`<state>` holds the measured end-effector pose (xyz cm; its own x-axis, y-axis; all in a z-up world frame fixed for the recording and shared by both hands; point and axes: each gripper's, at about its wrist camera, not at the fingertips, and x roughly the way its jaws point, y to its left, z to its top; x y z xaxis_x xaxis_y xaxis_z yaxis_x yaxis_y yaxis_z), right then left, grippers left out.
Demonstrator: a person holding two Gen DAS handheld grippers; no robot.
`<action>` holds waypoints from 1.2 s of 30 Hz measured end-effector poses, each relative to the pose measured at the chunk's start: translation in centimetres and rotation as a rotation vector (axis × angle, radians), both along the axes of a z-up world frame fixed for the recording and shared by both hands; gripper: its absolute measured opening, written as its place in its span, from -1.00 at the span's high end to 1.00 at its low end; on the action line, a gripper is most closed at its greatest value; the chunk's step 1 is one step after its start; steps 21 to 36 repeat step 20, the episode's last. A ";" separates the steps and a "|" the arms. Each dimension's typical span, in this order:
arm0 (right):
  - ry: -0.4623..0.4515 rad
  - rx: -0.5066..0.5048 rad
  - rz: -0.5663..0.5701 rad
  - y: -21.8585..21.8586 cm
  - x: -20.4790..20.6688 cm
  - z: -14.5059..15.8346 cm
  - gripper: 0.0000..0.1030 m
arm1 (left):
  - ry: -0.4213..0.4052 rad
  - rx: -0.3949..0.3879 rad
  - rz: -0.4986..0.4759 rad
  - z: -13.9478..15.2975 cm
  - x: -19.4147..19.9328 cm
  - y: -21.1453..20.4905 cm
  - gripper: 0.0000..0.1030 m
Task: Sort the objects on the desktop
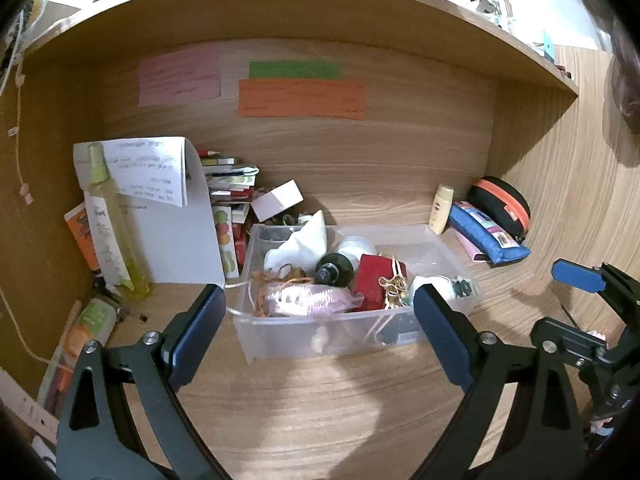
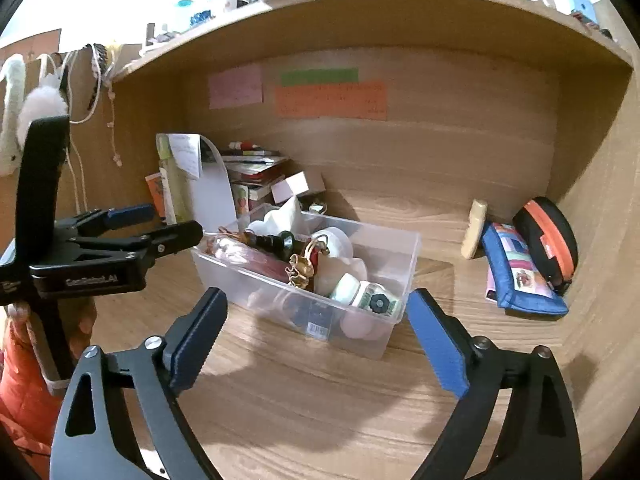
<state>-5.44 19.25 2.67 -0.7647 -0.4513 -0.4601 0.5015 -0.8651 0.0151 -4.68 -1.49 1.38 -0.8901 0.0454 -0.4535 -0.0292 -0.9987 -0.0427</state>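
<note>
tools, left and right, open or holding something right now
Left tool: open, holding nothing, in front of the clear bin.
Right tool: open, holding nothing.

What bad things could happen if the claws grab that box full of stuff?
The clear box is piled high; the white shell and dark bottle poke above its rim and might tumble out if it tips. Both claws, left and right, are open and close together, so they could bump. The tall spray bottle nearby looks easy to knock over.
</note>
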 end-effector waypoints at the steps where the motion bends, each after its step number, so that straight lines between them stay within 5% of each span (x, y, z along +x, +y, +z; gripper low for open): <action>1: 0.004 0.000 -0.004 0.1 0.3 0.0 -0.80 | 0.003 -0.003 0.004 0.0 0.2 0.1 -0.86; 36: -0.005 -0.024 -0.053 1.8 2.2 -1.0 -0.83 | 0.052 -0.036 0.013 -1.1 3.5 2.3 -0.86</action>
